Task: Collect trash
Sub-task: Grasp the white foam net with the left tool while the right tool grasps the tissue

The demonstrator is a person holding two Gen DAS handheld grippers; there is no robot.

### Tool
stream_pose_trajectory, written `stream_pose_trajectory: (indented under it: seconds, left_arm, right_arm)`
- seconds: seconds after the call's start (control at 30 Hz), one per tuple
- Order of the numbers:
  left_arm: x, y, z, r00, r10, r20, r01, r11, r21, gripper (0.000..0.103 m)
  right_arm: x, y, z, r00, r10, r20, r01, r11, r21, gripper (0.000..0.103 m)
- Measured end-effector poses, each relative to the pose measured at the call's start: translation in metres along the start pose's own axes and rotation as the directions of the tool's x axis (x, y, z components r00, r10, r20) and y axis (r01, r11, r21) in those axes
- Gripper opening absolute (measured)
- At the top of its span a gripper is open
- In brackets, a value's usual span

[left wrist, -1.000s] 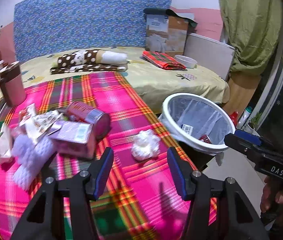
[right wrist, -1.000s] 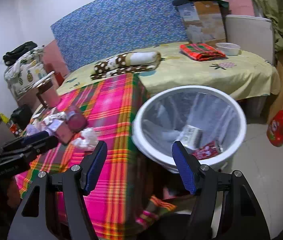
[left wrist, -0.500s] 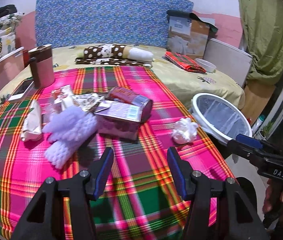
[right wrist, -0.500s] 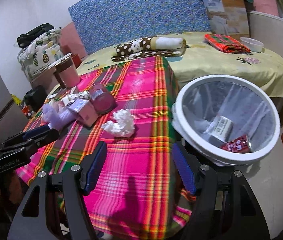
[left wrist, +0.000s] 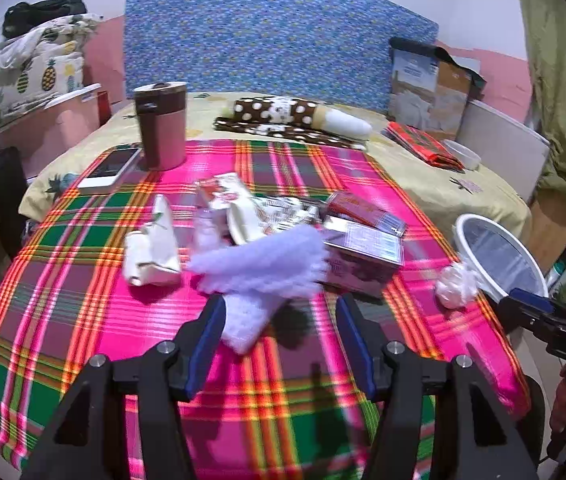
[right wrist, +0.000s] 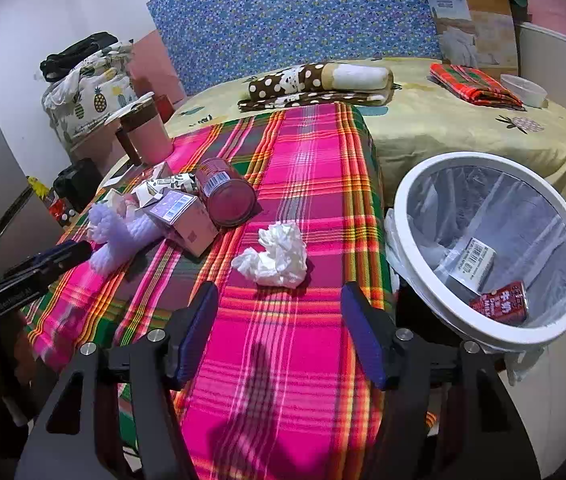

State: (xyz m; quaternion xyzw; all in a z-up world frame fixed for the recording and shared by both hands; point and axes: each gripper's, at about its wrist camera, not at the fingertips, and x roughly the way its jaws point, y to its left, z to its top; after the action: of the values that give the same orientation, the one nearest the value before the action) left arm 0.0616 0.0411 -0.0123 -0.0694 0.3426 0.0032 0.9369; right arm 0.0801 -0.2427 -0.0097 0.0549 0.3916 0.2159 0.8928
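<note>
Trash lies on a pink plaid tablecloth: a lilac foam net, a pink box, a red can, wrappers, a folded carton and a crumpled white tissue. My left gripper is open and empty, just short of the foam net. My right gripper is open and empty, just short of the tissue. A white-rimmed bin beside the table holds a red pack and a labelled packet.
A brown mug and a phone stand at the table's far left. Behind is a bed with a yellow sheet, folded cloths and a cardboard box. A red bottle shows at the right edge of the right wrist view.
Both grippers swung left from the bin toward the table. The left now faces the trash pile; the right now faces the tissue. Both stayed open.
</note>
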Motion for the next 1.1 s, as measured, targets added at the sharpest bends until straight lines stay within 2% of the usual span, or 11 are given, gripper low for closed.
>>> stream_pose_trajectory:
  seconds: [0.17,0.47,0.57,0.63,0.67,0.73,0.8,0.87,0.9,0.97,1.1]
  left_arm:
    - [0.007,0.012,0.004,1.0,0.008,-0.004,-0.008,0.999,-0.032,0.067]
    - [0.027,-0.003,0.018,1.0,-0.01,-0.02,0.009,0.998,-0.057,0.072]
    - [0.036,-0.003,0.023,0.999,0.005,-0.034,-0.007,0.997,-0.081,0.072]
    - [0.041,-0.001,0.024,0.999,0.013,-0.044,-0.017,0.995,-0.097,0.071]
    - [0.043,0.0,0.023,0.998,0.024,-0.05,-0.029,0.994,-0.102,0.066]
    - [0.044,0.003,0.02,0.998,0.028,-0.056,-0.034,0.994,-0.108,0.054]
    - [0.042,0.005,0.017,0.998,0.032,-0.059,-0.038,0.993,-0.112,0.044]
    - [0.039,0.006,0.013,0.998,0.031,-0.058,-0.037,0.993,-0.108,0.026]
    - [0.036,0.006,0.012,0.998,0.031,-0.057,-0.037,0.994,-0.104,0.025]
    - [0.032,0.007,0.01,0.998,0.03,-0.05,-0.034,0.995,-0.094,0.019]
    - [0.021,0.008,0.008,0.999,0.024,-0.033,-0.027,0.996,-0.087,0.015]
  right_arm:
    - [0.01,0.001,0.006,1.0,-0.007,-0.01,0.007,1.0,-0.002,0.064]
    - [0.029,0.001,0.014,0.999,-0.022,-0.034,0.023,1.0,0.002,0.063]
    - [0.034,-0.001,0.015,0.999,-0.022,-0.047,0.022,1.0,0.006,0.057]
    - [0.038,-0.002,0.015,0.998,-0.02,-0.06,0.02,1.0,0.004,0.044]
    - [0.039,-0.002,0.015,0.998,-0.019,-0.065,0.019,1.0,0.001,0.041]
    - [0.04,-0.002,0.014,0.997,-0.013,-0.073,0.013,1.0,-0.002,0.027]
    - [0.04,-0.001,0.013,0.997,-0.011,-0.075,0.01,1.0,-0.011,0.022]
    - [0.038,-0.001,0.012,0.997,-0.011,-0.071,0.01,1.0,-0.016,0.017]
    - [0.038,-0.001,0.012,0.997,-0.006,-0.072,0.005,1.0,-0.014,0.014]
    - [0.035,0.0,0.012,0.998,-0.003,-0.066,0.002,1.0,-0.012,0.013]
    - [0.028,0.004,0.011,0.999,0.007,-0.052,-0.008,1.0,-0.017,0.013]
